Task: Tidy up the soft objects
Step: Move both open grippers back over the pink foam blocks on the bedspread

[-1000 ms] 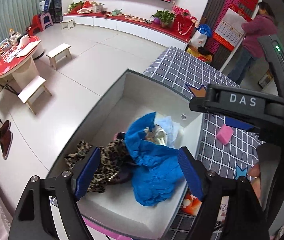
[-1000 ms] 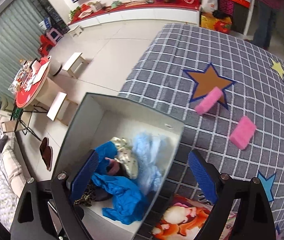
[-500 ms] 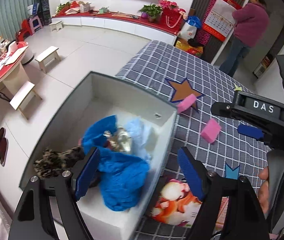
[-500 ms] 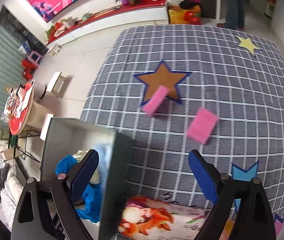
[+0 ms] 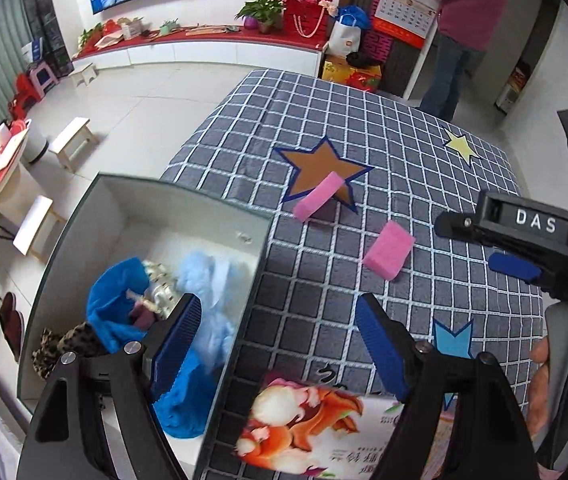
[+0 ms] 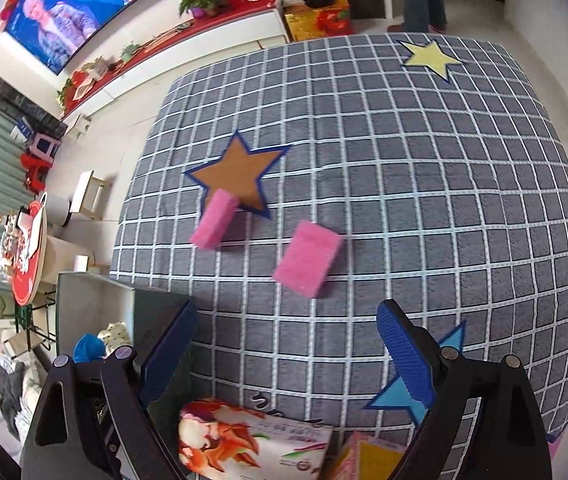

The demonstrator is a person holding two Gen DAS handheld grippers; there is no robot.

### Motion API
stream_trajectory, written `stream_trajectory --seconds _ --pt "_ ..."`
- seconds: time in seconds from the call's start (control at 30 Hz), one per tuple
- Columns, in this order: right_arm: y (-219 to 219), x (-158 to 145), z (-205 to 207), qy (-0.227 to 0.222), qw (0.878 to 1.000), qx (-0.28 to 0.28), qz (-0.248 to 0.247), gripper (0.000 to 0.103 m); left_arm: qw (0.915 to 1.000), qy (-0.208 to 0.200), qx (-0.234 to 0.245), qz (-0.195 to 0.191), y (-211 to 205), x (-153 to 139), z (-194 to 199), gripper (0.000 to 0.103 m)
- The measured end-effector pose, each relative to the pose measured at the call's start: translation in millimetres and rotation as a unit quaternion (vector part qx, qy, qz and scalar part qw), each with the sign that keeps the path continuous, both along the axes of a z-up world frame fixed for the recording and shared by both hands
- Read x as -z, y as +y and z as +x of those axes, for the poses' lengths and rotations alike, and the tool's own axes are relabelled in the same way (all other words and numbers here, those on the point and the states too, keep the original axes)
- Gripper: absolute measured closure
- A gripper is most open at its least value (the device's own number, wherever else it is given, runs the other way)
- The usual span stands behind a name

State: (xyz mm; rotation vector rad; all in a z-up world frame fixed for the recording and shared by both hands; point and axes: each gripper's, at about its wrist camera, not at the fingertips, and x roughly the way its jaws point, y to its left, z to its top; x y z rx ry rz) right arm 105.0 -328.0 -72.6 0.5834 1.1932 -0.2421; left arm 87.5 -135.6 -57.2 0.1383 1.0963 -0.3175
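Left wrist view: we are holding the left gripper spread wide and empty over the right wall of the grey box, where a blue cloth, a leopard-print cloth and a pale blue fluffy piece are lying, with two pink sponges sitting further right on the checked blanket. On the right wrist view we are keeping the right gripper released too, hovering near the closer sponge, while the other sponge is leaning against the brown star.

Two pink sponges (apart) lie beside the box.
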Motion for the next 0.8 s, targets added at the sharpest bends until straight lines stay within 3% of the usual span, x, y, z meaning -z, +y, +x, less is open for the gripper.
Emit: stream_trajectory --seconds 0.17,0.3,0.47,0.63,0.7,0.8 --pt "-24.1 10.0 -3.0 0.008 1.0 0.02 0.02 0.011 0.9997 -0.012 0.015 0.015 -18.3 -6.6 8.0 0.021" --pt "-38.8 20.5 -2.1 0.015 0.999 0.03 0.043 0.011 0.9996 -0.021 0.011 0.014 -9.4 -20.0 18.9 0.021" --pt "-49.9 30.1 3.4 0.022 0.997 0.034 0.067 0.011 0.9985 0.012 -0.002 -0.054 21.0 -29.2 42.2 0.021" --pt "-53.6 39.6 9.7 0.03 0.995 0.034 0.088 0.011 0.9922 0.033 -0.061 -0.103 50.8 -31.3 56.6 0.021" --pt "-53.3 44.6 12.8 0.036 0.994 0.033 0.096 0.011 0.9903 0.038 -0.073 -0.112 54.1 -30.8 59.9 0.021" --pt "-54.6 51.6 16.4 0.046 0.993 0.037 0.103 0.011 0.9915 0.033 -0.053 -0.114 39.4 -33.8 62.2 0.021"
